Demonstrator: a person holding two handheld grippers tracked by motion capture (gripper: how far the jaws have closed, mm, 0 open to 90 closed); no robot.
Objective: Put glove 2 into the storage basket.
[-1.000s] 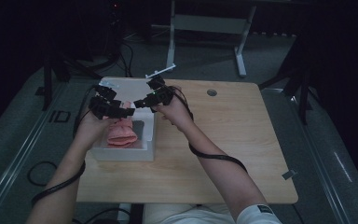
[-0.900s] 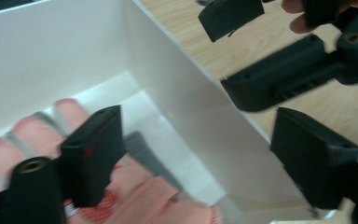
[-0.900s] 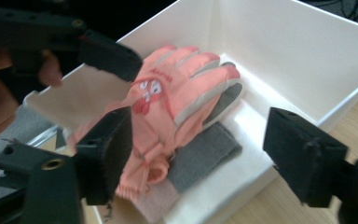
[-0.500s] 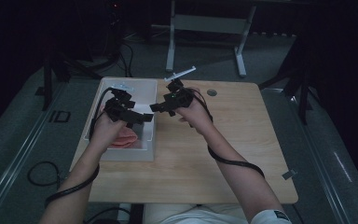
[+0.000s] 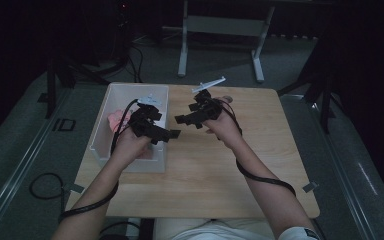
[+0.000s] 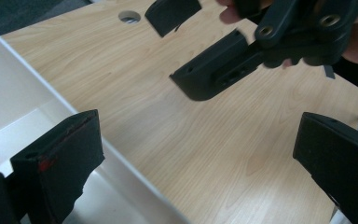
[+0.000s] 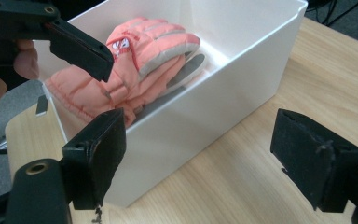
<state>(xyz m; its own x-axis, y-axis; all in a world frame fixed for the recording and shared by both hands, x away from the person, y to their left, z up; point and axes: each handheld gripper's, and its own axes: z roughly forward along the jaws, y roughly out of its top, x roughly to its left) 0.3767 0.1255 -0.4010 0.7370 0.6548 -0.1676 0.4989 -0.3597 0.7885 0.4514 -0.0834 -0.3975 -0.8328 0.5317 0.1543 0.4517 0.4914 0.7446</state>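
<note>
A pair of salmon-pink padded gloves [image 7: 140, 70] is seen lying inside the white bin [image 7: 242, 60] that stands at the left side of the wooden bench [image 5: 215, 170], cuffs toward one end and grey-palmed fingers toward the other, resting on the bin floor and leaning on its long wall. The left tongs [image 5: 166, 135] are held above the bin's right wall, pointed across the bench, with the jaws spread wide and nothing between them; their jaws have just been opening. The right tongs [image 5: 186, 120] are held over the bare bench just beside the bin, turned toward the left tongs, jaws likewise parted and empty, having also just been opening. The two tools are placed facing each other, near but apart. Since the gloves lie free in the bin and both pairs of jaws are empty, the placing appears to be done, and the tongs are judged to be held clear of the bin so that nothing is dragged out.
</note>
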